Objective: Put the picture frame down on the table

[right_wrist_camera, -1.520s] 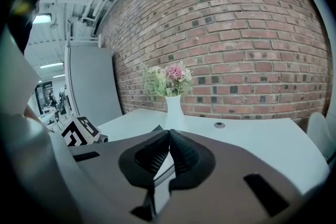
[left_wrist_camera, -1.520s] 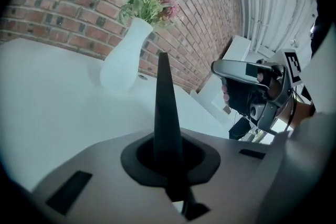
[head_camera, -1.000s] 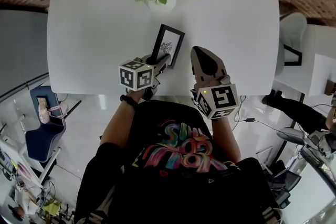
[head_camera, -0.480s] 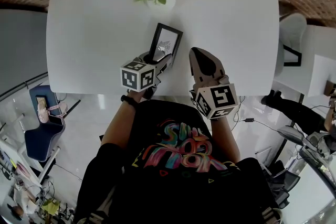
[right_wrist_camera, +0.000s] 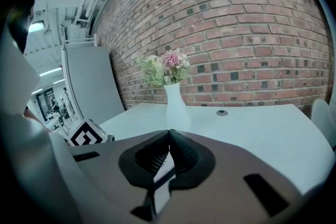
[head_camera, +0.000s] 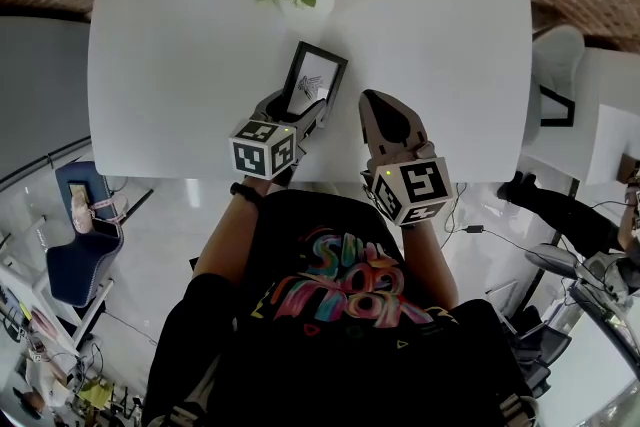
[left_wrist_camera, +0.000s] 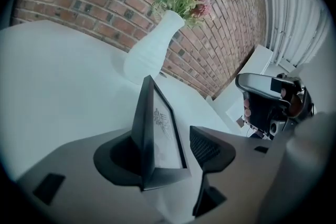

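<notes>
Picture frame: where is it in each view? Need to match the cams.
Head view: picture frame mid-table, just ahead of the left gripper.
Left gripper view: picture frame low centre, between the open jaws.
Right gripper view: not in it.
Shared landmark: white vase, in all three.

The picture frame [head_camera: 314,83] is standing on the table's [head_camera: 180,55] near middle, between the left gripper's [head_camera: 295,112] jaws; the vase [head_camera: 307,3] is sitting behind it, farther off; the right gripper [head_camera: 380,110] is hovering just right.
</notes>
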Demonstrator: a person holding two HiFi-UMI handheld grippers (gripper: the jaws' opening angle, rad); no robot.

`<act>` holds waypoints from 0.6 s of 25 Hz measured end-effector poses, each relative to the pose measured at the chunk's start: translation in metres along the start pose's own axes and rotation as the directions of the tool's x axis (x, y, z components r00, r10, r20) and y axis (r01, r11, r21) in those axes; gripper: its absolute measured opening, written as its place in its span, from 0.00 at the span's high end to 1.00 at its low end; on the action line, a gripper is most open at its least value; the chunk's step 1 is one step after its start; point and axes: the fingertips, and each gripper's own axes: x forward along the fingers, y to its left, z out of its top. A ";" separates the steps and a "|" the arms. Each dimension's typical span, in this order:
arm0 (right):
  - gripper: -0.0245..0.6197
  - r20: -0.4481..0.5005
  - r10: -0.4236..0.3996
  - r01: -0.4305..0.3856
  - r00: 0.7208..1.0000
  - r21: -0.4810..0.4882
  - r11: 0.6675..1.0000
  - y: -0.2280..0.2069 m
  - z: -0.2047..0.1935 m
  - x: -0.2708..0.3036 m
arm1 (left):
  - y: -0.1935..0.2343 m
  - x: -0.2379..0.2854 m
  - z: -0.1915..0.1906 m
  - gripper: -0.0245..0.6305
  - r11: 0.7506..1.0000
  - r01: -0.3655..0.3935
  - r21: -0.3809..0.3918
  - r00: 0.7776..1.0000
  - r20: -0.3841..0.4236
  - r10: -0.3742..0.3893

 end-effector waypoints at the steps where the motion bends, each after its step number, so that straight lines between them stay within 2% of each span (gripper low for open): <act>1: 0.93 0.000 0.001 -0.001 1.000 -0.001 1.000 0.000 0.000 0.000 | 0.001 -0.001 0.002 0.54 1.000 -0.005 0.004 1.000 0.016 0.005; 5: 0.93 -0.004 0.001 -0.001 1.000 -0.003 1.000 0.001 -0.001 0.001 | 0.005 -0.006 0.009 0.53 1.000 -0.018 0.004 0.997 0.070 0.018; 15: 0.93 -0.011 -0.006 0.006 1.000 0.000 1.000 0.004 -0.001 0.004 | 0.016 -0.015 0.020 0.52 1.000 -0.026 0.000 0.990 0.139 0.026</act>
